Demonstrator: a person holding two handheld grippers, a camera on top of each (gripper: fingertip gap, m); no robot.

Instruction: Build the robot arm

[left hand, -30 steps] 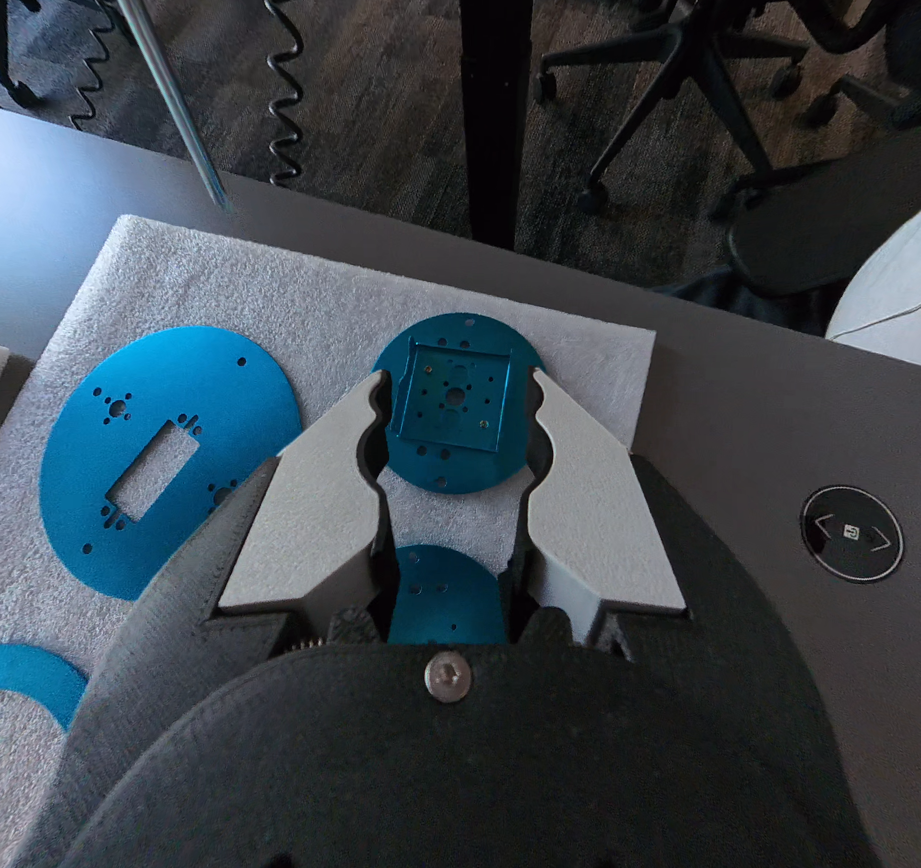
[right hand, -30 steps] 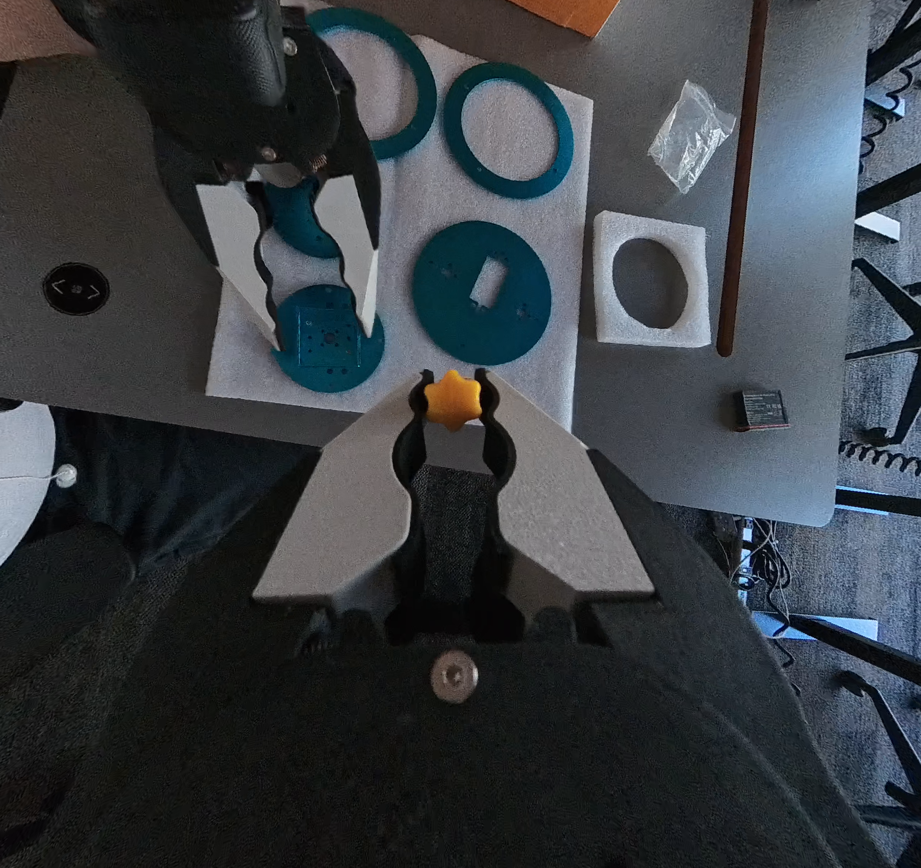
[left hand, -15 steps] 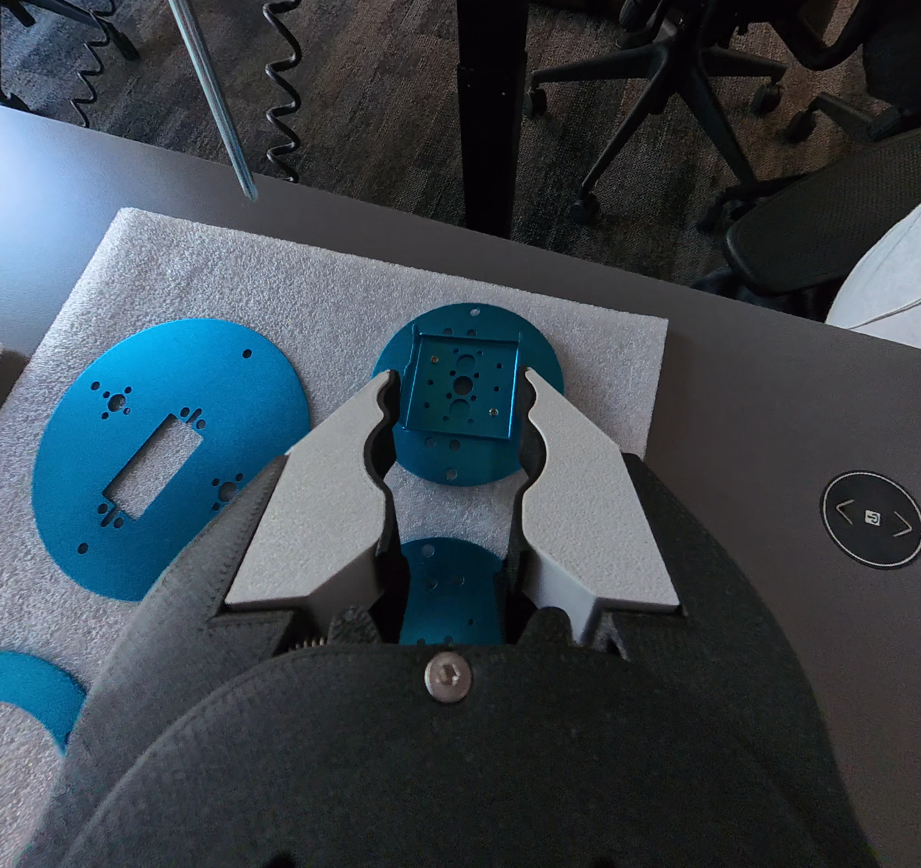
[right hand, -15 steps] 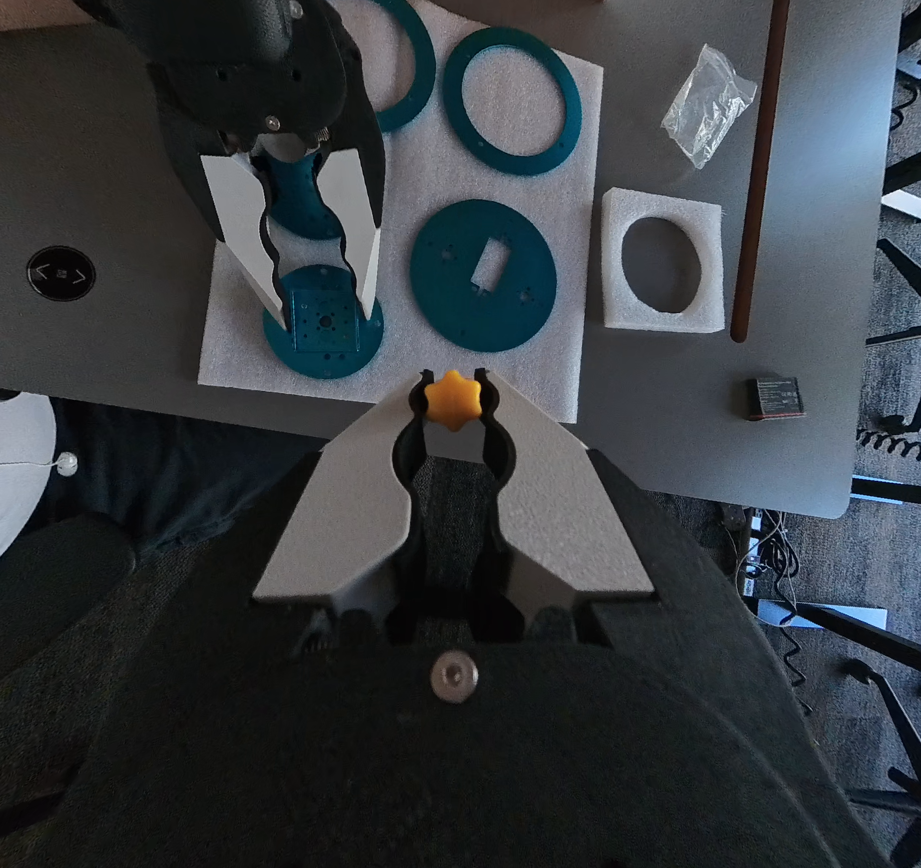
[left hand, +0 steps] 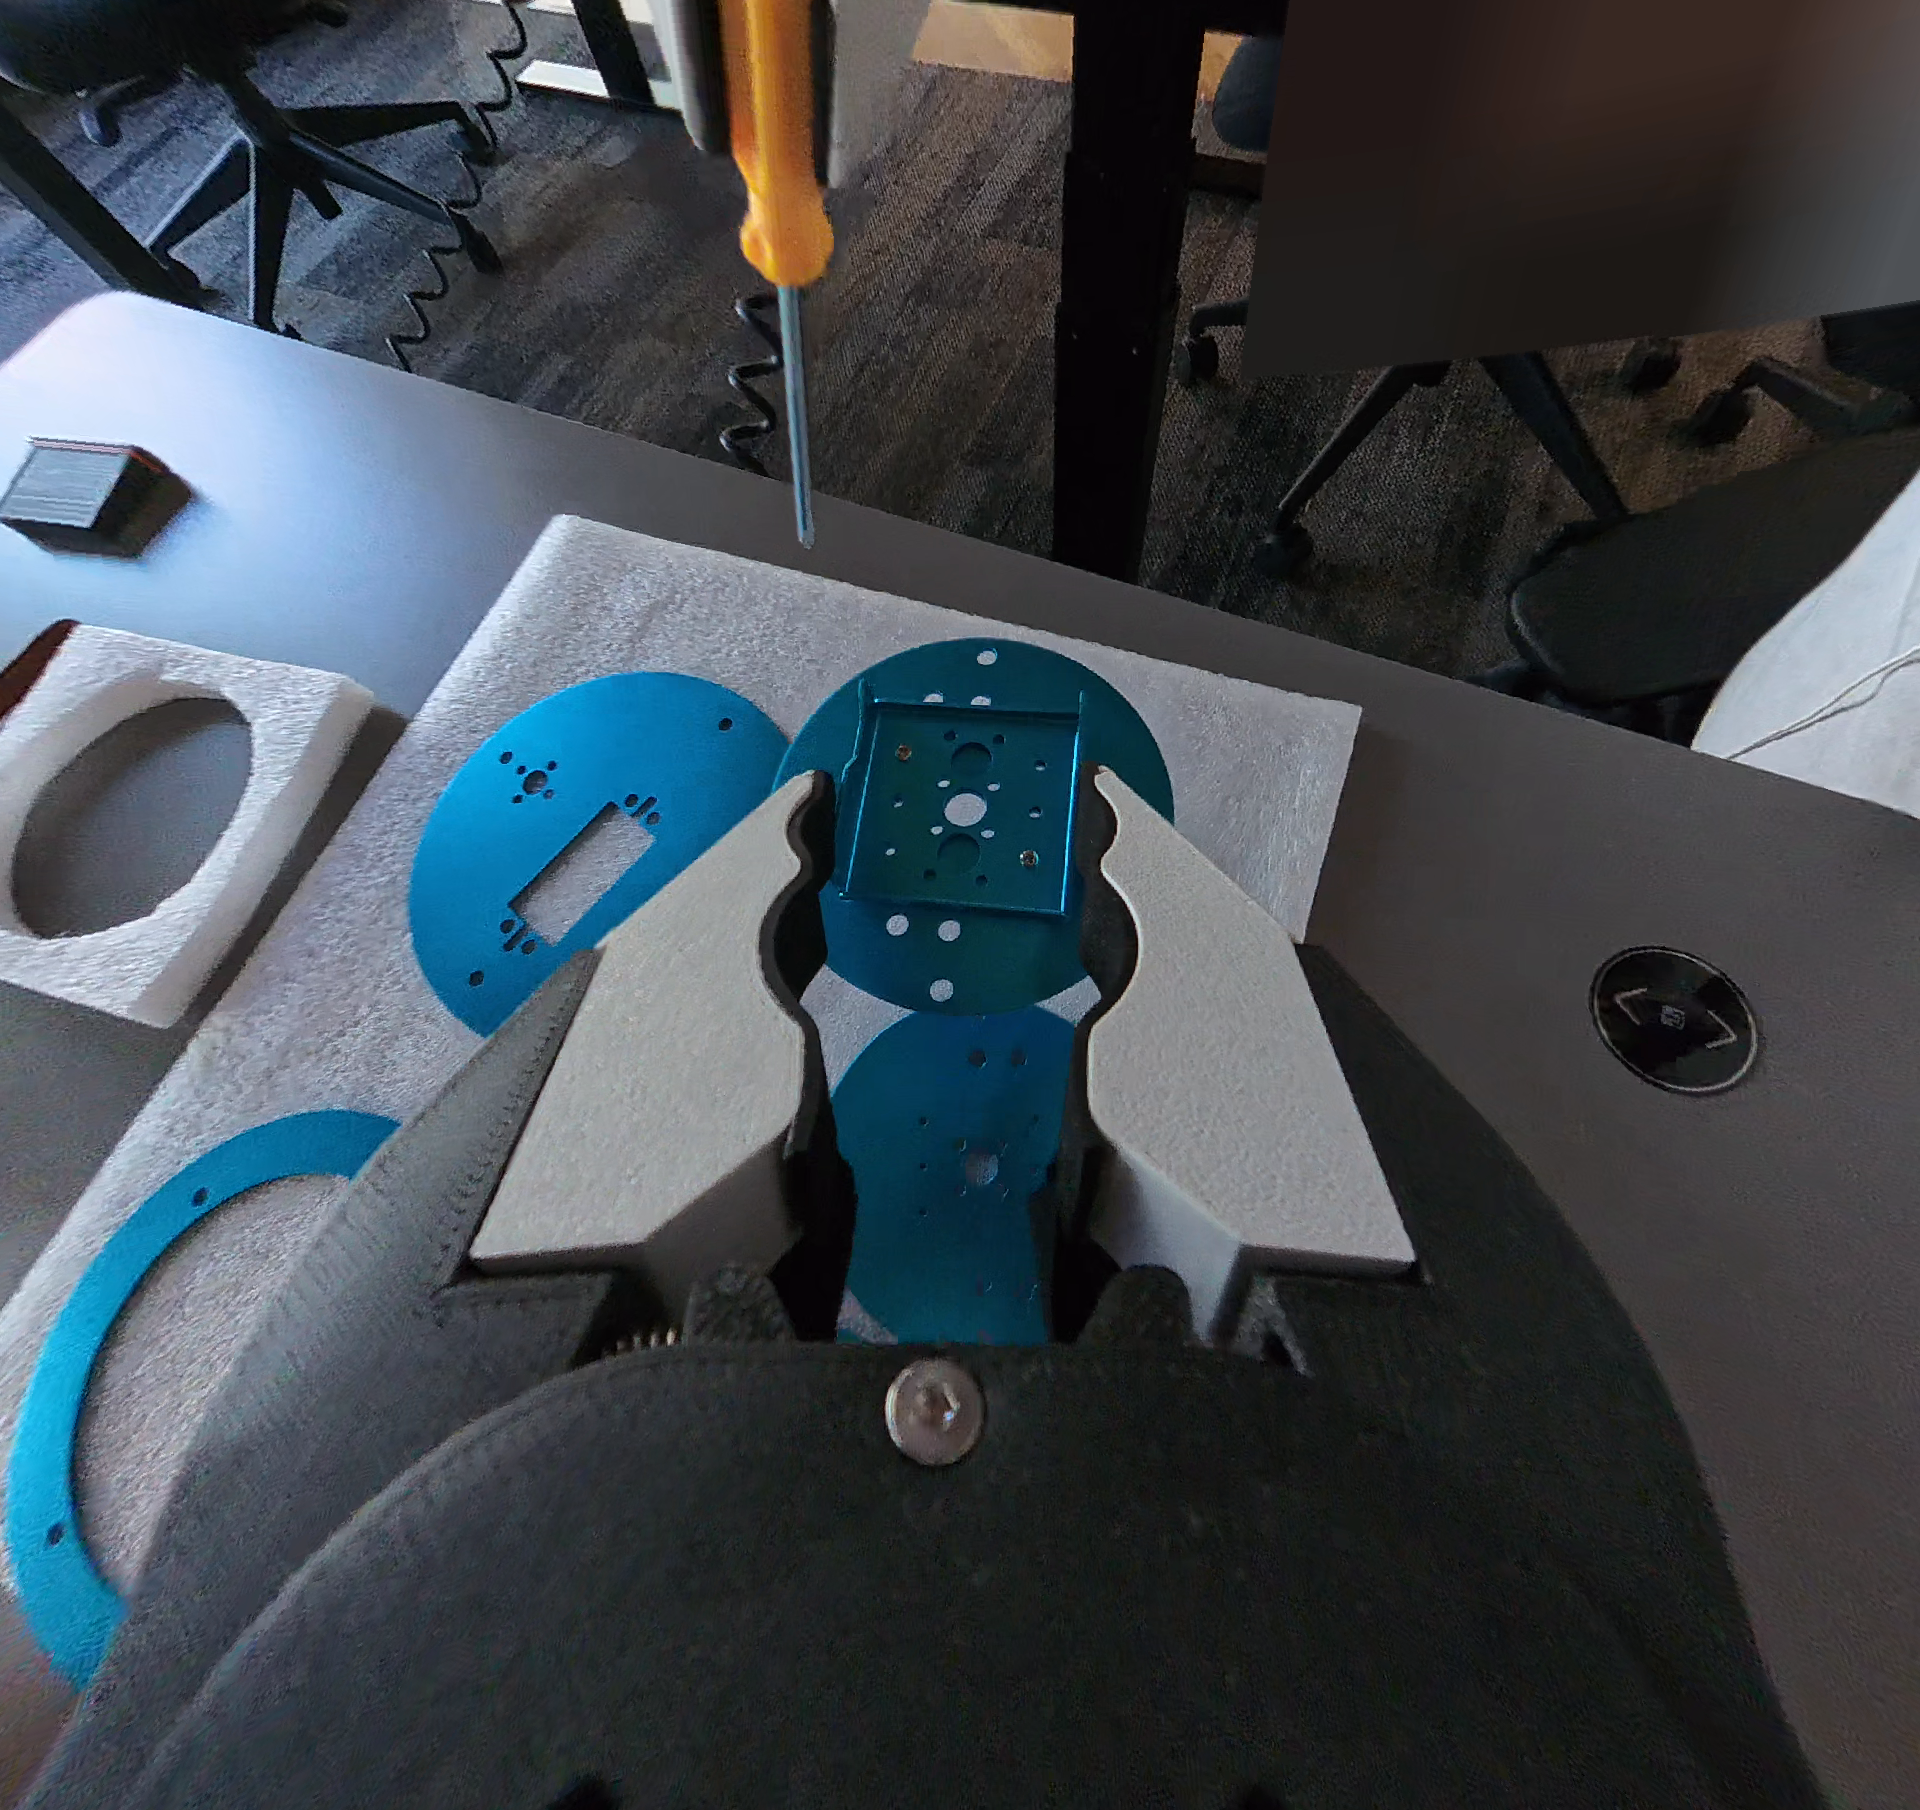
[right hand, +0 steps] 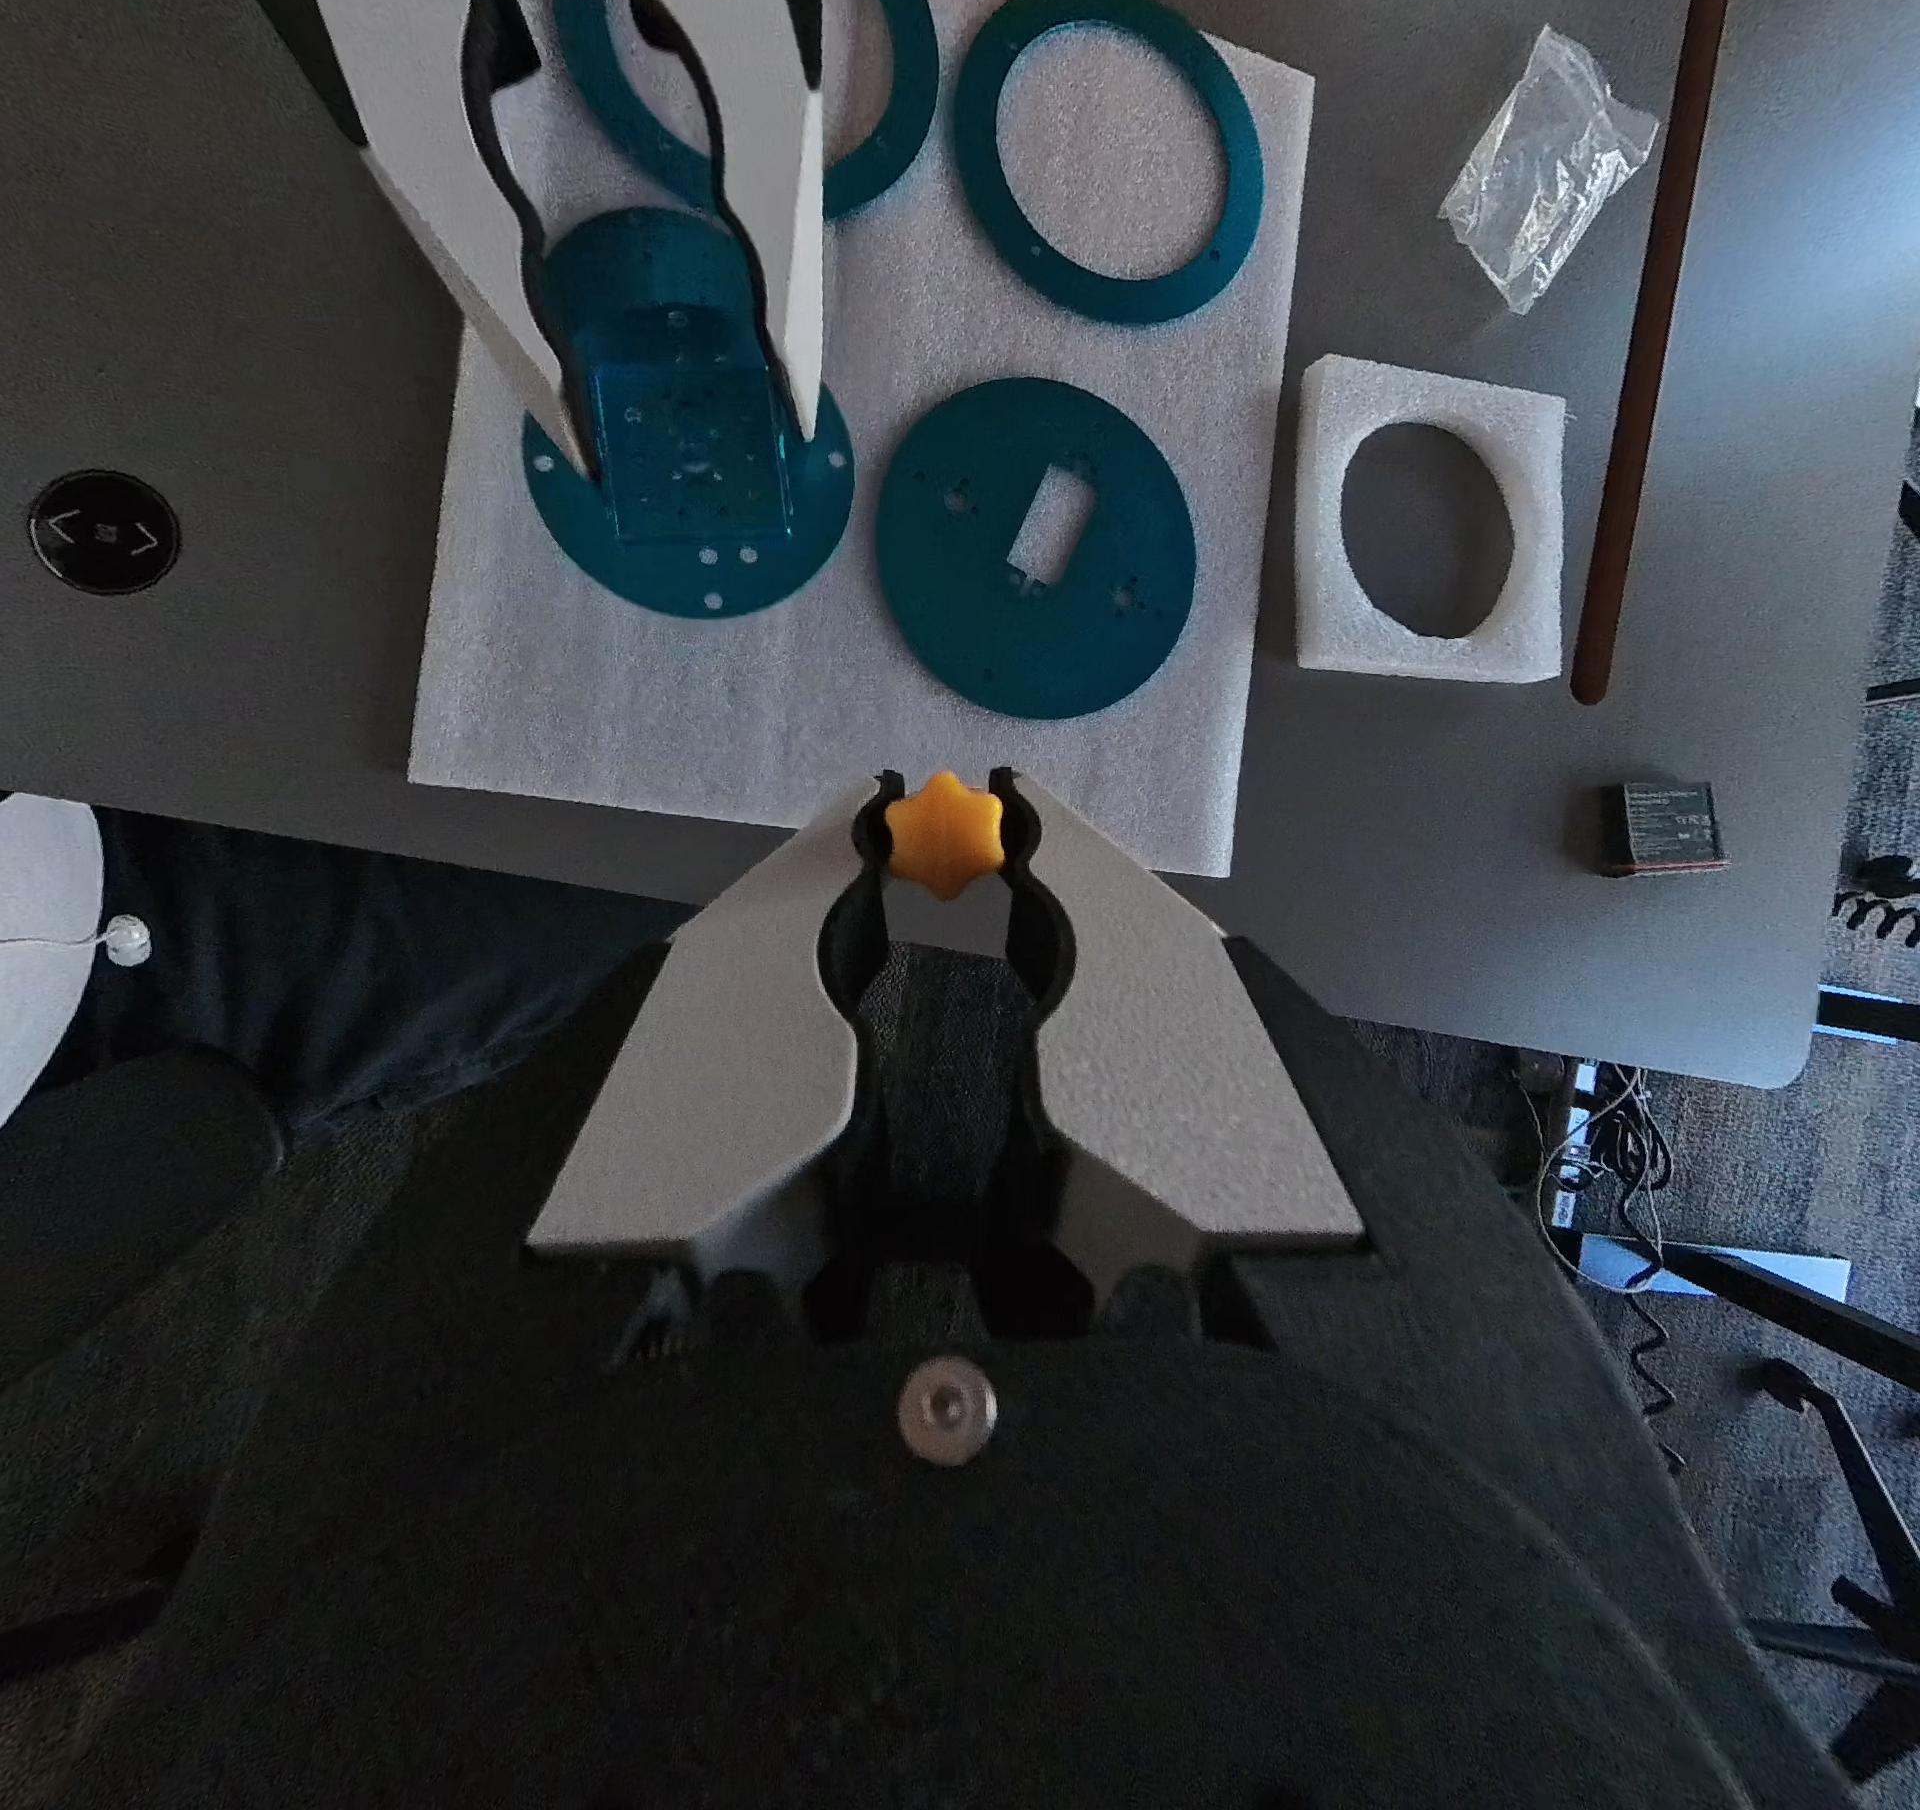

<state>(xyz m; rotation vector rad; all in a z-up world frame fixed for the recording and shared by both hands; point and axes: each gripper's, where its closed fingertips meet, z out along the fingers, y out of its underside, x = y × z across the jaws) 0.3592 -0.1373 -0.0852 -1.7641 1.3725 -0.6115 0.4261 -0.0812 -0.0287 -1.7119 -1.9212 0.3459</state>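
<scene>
A square blue bracket (left hand: 961, 810) sits on a round blue disc (left hand: 935, 971) at the corner of a white foam sheet (left hand: 1247, 763). My left gripper (left hand: 956, 794) straddles the bracket, its fingers against both sides of it; it also shows in the right wrist view (right hand: 686, 430). My right gripper (right hand: 943, 804) is shut on the yellow handle of a screwdriver (right hand: 943, 835), held upright above the table's near edge. In the left wrist view the screwdriver (left hand: 784, 150) hangs tip down over the foam's far edge, beyond the bracket.
On the foam lie a slotted blue disc (right hand: 1034, 545), a small blue disc (left hand: 951, 1137) and two blue rings (right hand: 1107, 145). Beside it are a foam block with an oval hole (right hand: 1429, 524), a plastic bag (right hand: 1548, 165), a dark rod (right hand: 1652, 306), a small black box (right hand: 1662, 825) and a round table button (right hand: 102, 532). Some 11 cm of space lies between my two pairs of fingers.
My left gripper's fingers have closed in on the bracket. My right gripper has come lower and nearer the foam, and the screwdriver has moved towards the bracket.
</scene>
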